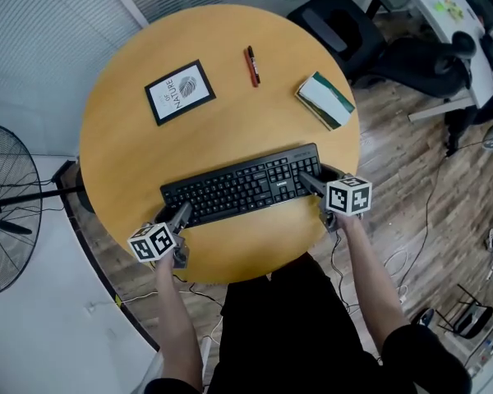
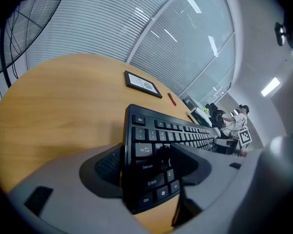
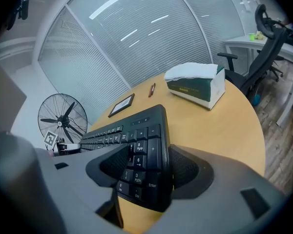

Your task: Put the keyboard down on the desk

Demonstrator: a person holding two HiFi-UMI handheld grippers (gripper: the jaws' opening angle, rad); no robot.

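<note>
One round wooden tabletop (image 1: 123, 130) is seen, and over its near half one black keyboard (image 1: 238, 189) is held by two grippers. The left gripper (image 1: 181, 216) is clamped on its left end and the right gripper (image 1: 308, 183) on its number-pad end, the jaws of each pressed against the keyboard's edges. Farther back, one green-and-white box (image 1: 324, 99), one framed picture (image 1: 179, 92) and one red pen (image 1: 252, 65) are laid well apart. One fan (image 1: 0, 212) is cut off at the left edge. Whether the keyboard touches the wood cannot be told.
</note>
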